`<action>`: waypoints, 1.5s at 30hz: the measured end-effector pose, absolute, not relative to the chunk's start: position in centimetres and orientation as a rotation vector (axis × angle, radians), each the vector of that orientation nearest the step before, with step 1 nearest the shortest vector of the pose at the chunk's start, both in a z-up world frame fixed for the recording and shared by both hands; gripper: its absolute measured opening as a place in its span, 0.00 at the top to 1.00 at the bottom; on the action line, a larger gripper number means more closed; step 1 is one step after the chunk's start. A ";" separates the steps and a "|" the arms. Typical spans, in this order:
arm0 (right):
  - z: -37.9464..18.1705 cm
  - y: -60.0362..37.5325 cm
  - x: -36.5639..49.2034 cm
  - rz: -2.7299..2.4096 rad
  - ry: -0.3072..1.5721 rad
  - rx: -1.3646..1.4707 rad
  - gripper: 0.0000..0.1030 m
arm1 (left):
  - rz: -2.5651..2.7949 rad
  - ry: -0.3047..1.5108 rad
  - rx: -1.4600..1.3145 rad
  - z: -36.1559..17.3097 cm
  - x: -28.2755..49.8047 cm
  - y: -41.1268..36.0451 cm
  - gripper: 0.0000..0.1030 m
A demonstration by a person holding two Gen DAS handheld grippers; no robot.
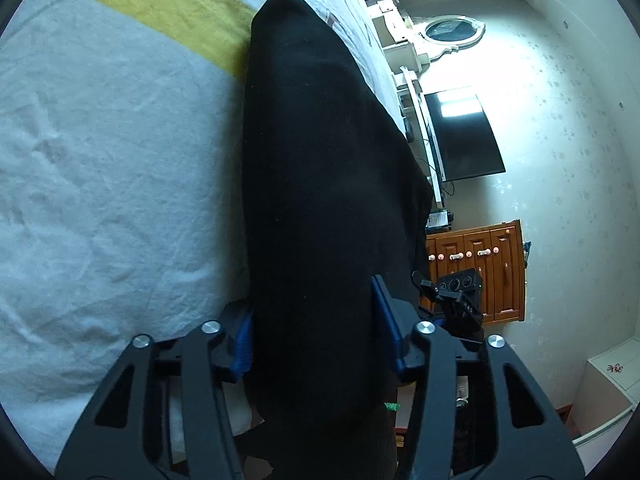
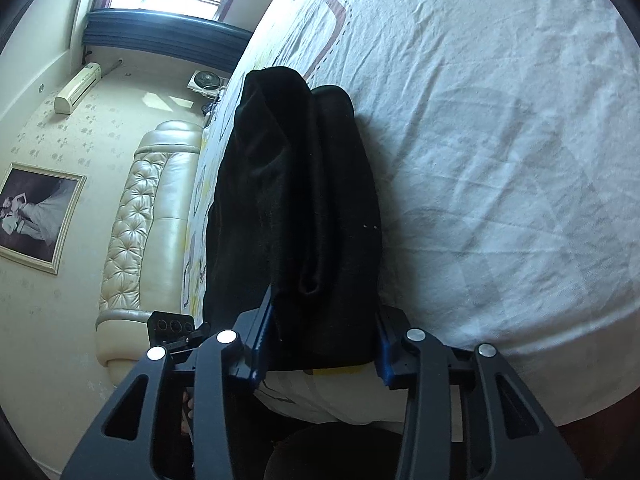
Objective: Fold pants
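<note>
The black pants [image 1: 320,184] hang as a long dark fold between the blue pads of my left gripper [image 1: 316,332], which is shut on them above the bed. In the right wrist view the same pants [image 2: 296,216] show as a thick folded bundle with creases, and my right gripper [image 2: 324,336] is shut on its near end. Both grippers hold the cloth lifted, its far end reaching toward the bed sheet [image 2: 500,160]. The other gripper's body [image 1: 460,292] shows just beside the pants in the left wrist view.
The bed has a white sheet [image 1: 100,200] with a yellow patch [image 1: 160,12]. A padded cream headboard [image 2: 140,220] stands at one end. A wooden cabinet [image 1: 492,272], a dark TV screen [image 1: 464,136] and a white box [image 1: 604,392] stand by the wall.
</note>
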State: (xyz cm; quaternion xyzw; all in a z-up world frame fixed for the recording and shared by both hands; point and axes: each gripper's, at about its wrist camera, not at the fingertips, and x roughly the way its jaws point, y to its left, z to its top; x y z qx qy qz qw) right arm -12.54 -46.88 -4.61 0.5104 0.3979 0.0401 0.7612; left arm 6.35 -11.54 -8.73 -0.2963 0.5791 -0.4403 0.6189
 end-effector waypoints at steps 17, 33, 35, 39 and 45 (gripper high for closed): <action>-3.1 -51.5 -10.4 0.231 0.827 1.043 0.29 | -1.180 1.242 -0.653 -7.0 8.4 -10.7 0.11; -5.8 -51.0 -5.9 0.309 0.955 1.003 0.57 | -1.049 1.256 -0.343 -7.3 10.3 -13.3 0.45; -6.0 -50.9 -6.1 0.311 0.948 1.010 0.58 | -1.059 1.250 -0.372 -7.5 10.2 -13.0 0.52; -6.2 -50.9 -6.2 0.316 0.940 1.021 0.58 | -1.055 1.231 -0.380 -7.5 10.2 -12.7 0.54; -6.1 -50.9 -6.1 0.313 0.943 1.019 0.58 | -1.064 1.221 -0.372 -7.2 10.6 -13.2 0.55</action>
